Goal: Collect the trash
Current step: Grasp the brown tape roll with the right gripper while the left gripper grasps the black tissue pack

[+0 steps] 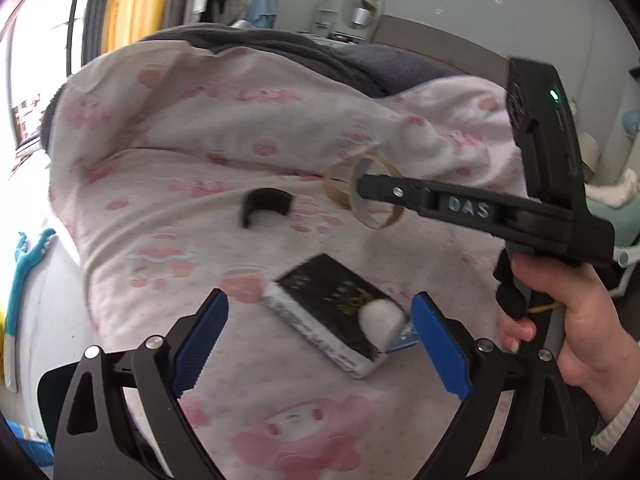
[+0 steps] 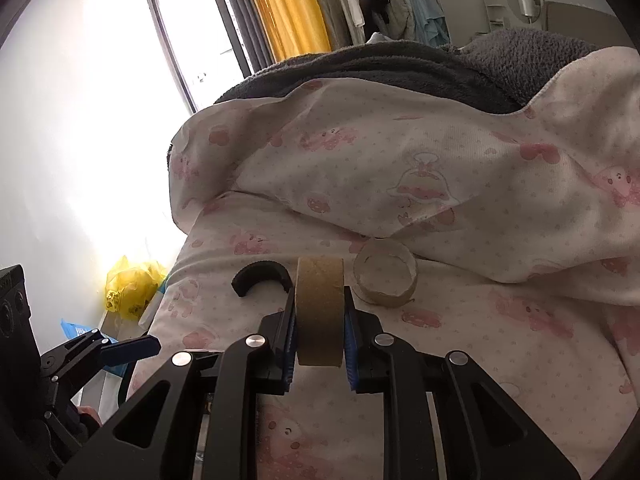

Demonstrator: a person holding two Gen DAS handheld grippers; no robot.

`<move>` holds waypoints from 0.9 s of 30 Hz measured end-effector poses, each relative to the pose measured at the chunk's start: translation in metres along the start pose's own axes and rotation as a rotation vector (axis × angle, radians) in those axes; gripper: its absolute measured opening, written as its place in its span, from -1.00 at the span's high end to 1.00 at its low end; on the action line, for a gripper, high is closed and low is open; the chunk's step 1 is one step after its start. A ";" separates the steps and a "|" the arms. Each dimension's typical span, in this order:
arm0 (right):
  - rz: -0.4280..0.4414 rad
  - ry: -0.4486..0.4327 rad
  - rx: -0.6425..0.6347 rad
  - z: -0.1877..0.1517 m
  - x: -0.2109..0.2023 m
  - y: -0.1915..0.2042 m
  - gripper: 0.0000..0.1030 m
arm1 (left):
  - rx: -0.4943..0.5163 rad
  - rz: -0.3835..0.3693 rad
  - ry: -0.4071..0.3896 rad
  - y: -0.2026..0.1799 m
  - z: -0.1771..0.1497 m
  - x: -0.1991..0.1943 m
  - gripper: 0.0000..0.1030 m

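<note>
My left gripper (image 1: 320, 296) hangs wide open low over a pink-patterned duvet (image 1: 200, 152). Between its blue pads (image 1: 204, 332), untouched, lies a black-and-white small box (image 1: 320, 320) with a white wad (image 1: 380, 318) on its near corner. My right gripper (image 2: 319, 292) is shut on a brown cardboard tape ring (image 2: 320, 320), held upright. In the left wrist view that right gripper (image 1: 364, 184) reaches in from the right, held by a hand (image 1: 560, 312). A second cardboard ring (image 2: 386, 278) and a black curved piece (image 2: 260, 276) lie on the duvet just beyond it.
A grey fleece blanket (image 2: 400, 64) is bunched at the far side of the bed. On the floor left of the bed sit a yellow plastic bag (image 2: 128, 284) and blue packaging (image 2: 76, 328). A teal toy (image 1: 28, 256) lies at the bed's left edge.
</note>
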State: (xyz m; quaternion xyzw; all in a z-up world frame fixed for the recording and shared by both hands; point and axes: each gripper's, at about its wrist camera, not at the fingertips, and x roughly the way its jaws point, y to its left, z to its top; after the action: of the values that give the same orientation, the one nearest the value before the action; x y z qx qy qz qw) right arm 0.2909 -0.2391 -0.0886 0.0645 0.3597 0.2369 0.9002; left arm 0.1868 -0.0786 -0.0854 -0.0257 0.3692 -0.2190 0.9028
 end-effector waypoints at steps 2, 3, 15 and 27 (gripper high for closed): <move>-0.002 0.000 0.006 -0.001 -0.002 -0.005 0.61 | 0.030 0.000 0.011 -0.008 -0.002 0.005 -0.84; -0.003 0.001 0.009 -0.002 -0.002 -0.008 0.61 | 0.044 0.000 0.018 -0.012 -0.003 0.008 -0.84; -0.013 0.007 0.029 -0.009 -0.009 -0.029 0.61 | 0.088 0.085 0.059 -0.023 -0.006 0.037 -0.78; -0.025 0.012 0.015 -0.012 -0.013 -0.031 0.61 | 0.071 0.111 0.028 -0.018 -0.004 0.036 -0.55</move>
State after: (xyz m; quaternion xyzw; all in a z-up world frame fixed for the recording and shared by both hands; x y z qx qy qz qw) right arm 0.2865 -0.2729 -0.0984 0.0656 0.3677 0.2234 0.9003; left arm 0.2005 -0.1093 -0.1083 0.0300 0.3748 -0.1820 0.9086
